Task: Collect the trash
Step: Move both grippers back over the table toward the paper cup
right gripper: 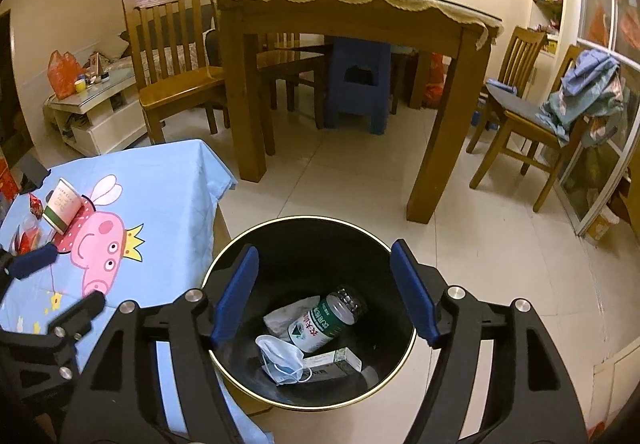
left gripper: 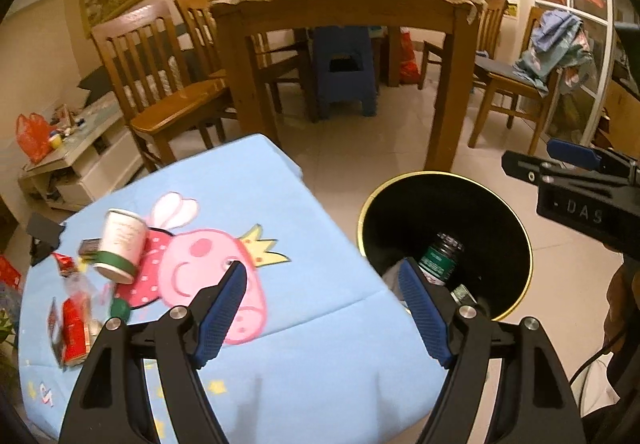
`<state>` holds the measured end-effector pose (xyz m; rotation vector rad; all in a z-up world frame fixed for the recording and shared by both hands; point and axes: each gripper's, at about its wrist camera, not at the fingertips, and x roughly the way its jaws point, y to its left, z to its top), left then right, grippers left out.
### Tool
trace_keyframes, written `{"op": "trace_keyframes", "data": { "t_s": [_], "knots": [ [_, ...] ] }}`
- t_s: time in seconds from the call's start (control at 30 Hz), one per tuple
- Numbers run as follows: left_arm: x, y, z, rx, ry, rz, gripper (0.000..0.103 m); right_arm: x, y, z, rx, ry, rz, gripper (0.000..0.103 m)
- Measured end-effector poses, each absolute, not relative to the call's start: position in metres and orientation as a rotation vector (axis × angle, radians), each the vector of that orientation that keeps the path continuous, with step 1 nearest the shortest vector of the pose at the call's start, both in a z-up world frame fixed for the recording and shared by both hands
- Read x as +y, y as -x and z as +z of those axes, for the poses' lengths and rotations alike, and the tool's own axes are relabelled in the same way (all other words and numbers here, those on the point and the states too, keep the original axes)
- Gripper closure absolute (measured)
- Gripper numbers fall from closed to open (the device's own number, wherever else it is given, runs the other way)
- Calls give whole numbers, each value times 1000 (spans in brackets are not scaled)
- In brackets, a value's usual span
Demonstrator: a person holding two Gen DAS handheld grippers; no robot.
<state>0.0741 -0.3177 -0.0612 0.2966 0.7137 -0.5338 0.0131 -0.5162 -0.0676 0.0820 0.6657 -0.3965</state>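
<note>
A black trash bin (right gripper: 304, 244) with a gold rim stands on the floor beside a low table with a blue cartoon cloth (left gripper: 280, 203). In the bin lie a green-labelled bottle (right gripper: 324, 320), a face mask (right gripper: 280, 358), a small box (right gripper: 332, 362) and crumpled paper (right gripper: 286, 314). My right gripper (right gripper: 324, 292) is open and empty above the bin. My left gripper (left gripper: 320, 308) is open and empty over the table's right edge. On the cloth's left lie a tipped paper cup (left gripper: 122, 244), red wrappers (left gripper: 74, 328) and a green cap (left gripper: 120, 310).
A wooden dining table (left gripper: 344, 15) and chairs (left gripper: 160, 83) stand behind, with a blue stool (left gripper: 344, 71) underneath. A chair with clothes (left gripper: 552, 47) is at the right. A white low cabinet (left gripper: 80, 155) is at the left. Tiled floor (right gripper: 500, 264) lies around the bin.
</note>
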Motion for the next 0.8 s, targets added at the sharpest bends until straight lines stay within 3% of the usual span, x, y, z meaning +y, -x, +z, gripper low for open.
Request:
{"op": "trace_keyframes", "data": {
  "t_s": [0.8],
  "knots": [
    [-232, -73, -26, 593, -229, -366, 22, -453, -52, -73, 680, 55, -376, 28]
  ]
}}
